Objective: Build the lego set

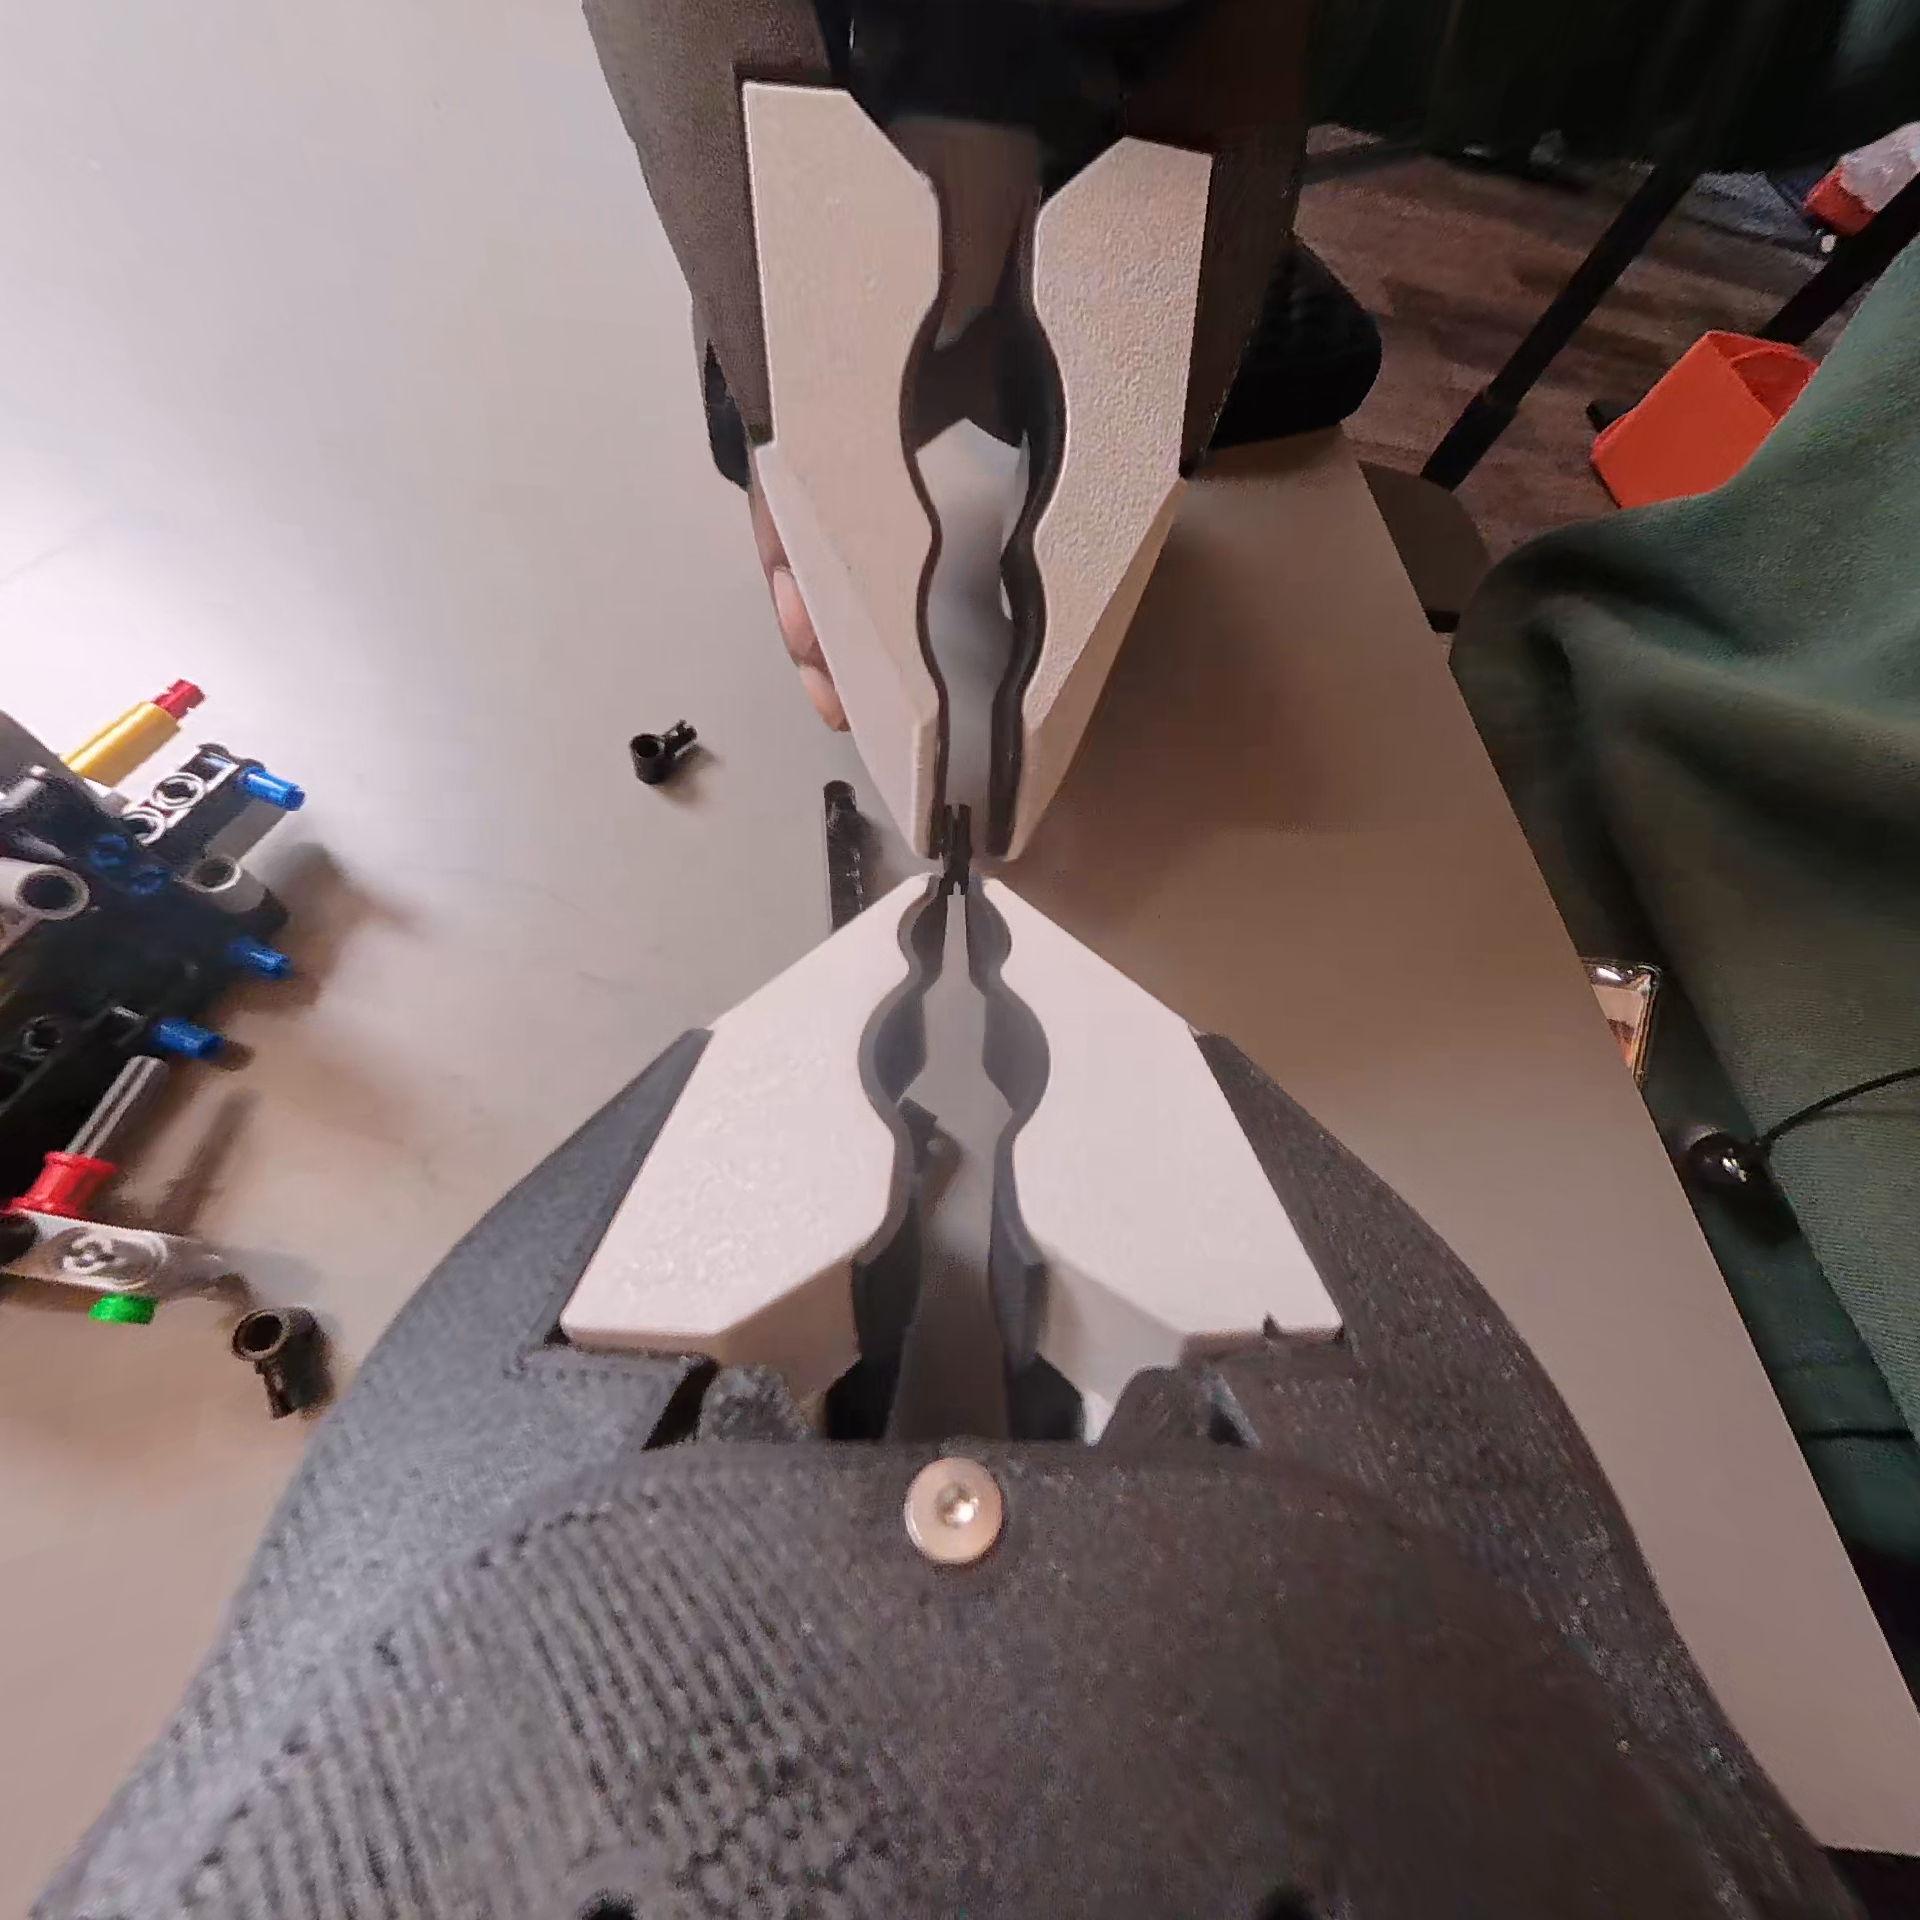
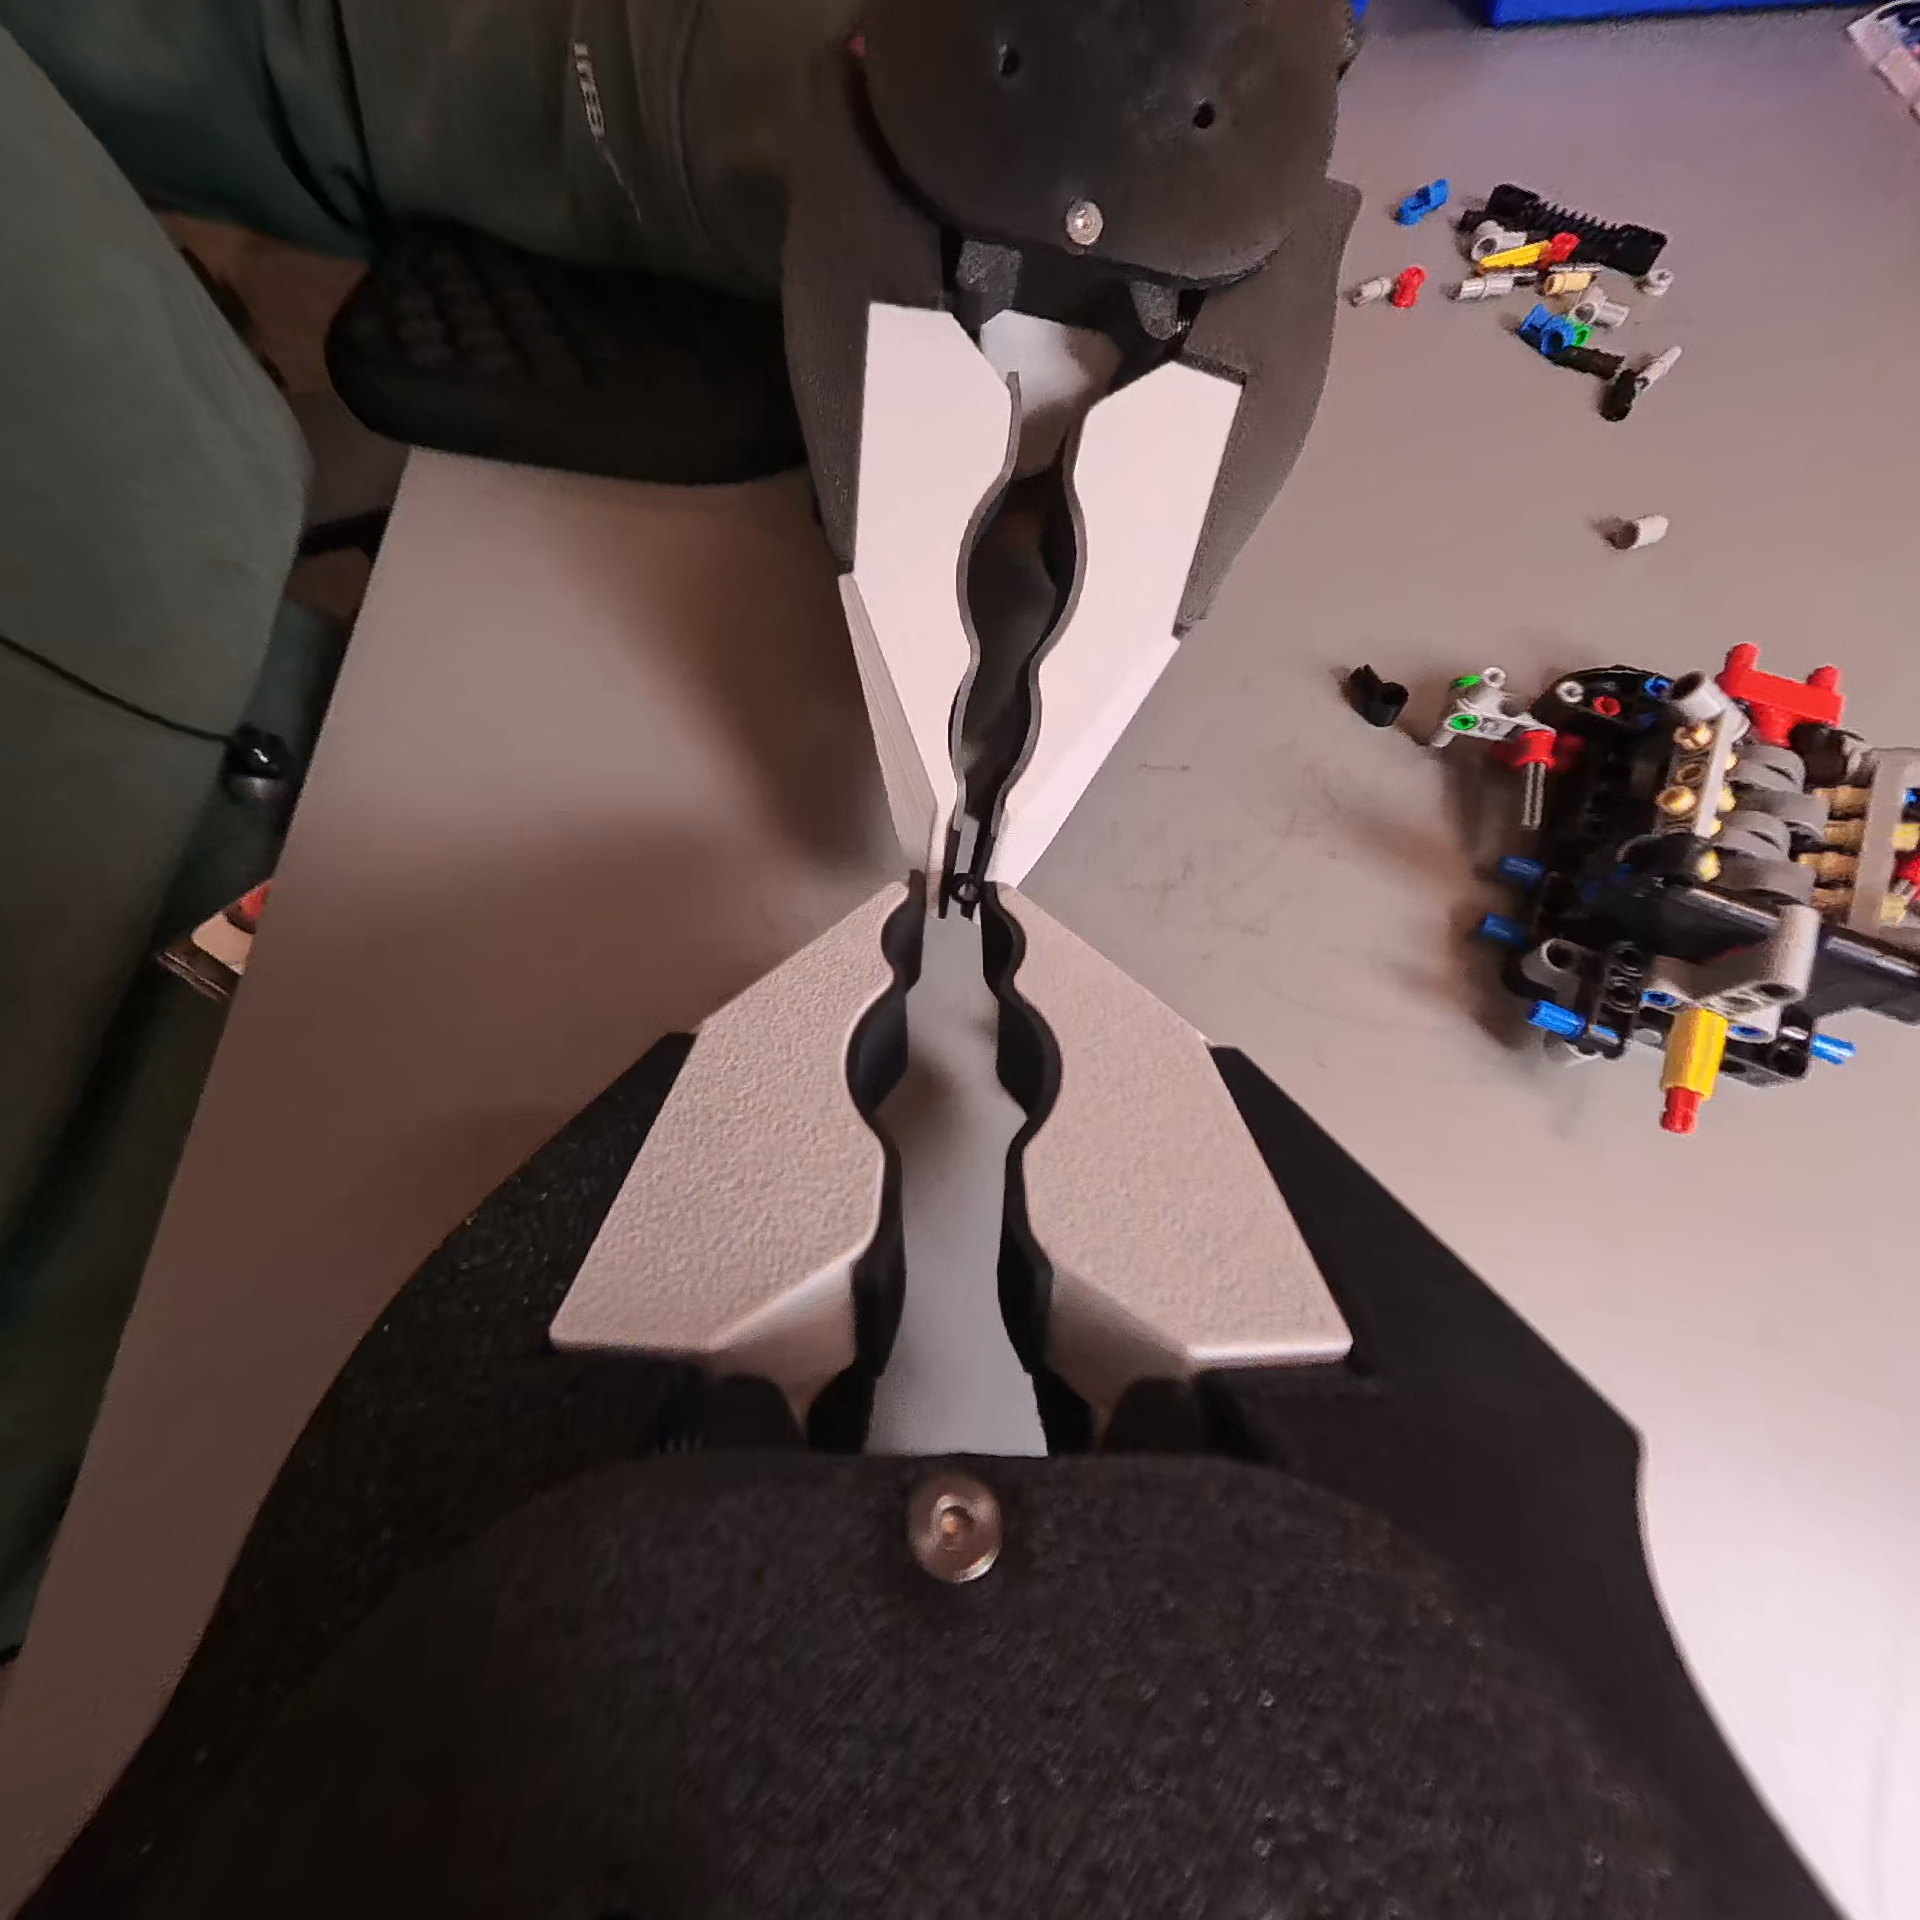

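Left hand-held gripper [image 1: 957,902] pinches black pin [image 1: 956,844]; right hand-held gripper [image 2: 961,902] clamps its other end

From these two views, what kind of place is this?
Probably an office or lab workspace: a plain grey table, a carpeted floor with chair legs, and scattered loose lego parts.

Black textured gripper [image 1: 956,894] bodies, white wavy-edged fingers [image 1: 769,1164]
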The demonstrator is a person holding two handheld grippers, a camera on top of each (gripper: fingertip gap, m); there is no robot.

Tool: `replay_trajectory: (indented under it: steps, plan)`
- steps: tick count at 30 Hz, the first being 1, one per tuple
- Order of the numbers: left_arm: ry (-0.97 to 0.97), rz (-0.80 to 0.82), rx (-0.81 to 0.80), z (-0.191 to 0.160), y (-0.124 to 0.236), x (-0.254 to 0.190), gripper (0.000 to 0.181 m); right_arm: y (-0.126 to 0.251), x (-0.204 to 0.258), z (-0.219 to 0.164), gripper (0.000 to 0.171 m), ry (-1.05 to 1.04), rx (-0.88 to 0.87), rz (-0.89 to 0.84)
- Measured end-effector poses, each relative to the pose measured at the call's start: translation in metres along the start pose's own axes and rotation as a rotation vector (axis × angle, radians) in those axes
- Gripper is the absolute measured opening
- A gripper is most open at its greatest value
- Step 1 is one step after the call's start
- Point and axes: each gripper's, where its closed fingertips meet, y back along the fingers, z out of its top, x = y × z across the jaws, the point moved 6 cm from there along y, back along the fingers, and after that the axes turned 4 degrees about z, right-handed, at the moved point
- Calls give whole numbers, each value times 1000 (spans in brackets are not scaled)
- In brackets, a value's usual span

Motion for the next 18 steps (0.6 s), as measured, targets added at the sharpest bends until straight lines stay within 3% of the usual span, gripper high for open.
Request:
replay_trajectory:
  steps: [9,14,18]
  plan:
    - [5,-5,-4,-1,0,0,2,-1,0,1,3,62,48,-10]
    - [-8,40,-144,10,12,5,6,12,-9,7,3,-47,-153,-33]
    - [-127,150,-259,23,22,5,14,23,-16,15,3,-200,-377,-39]
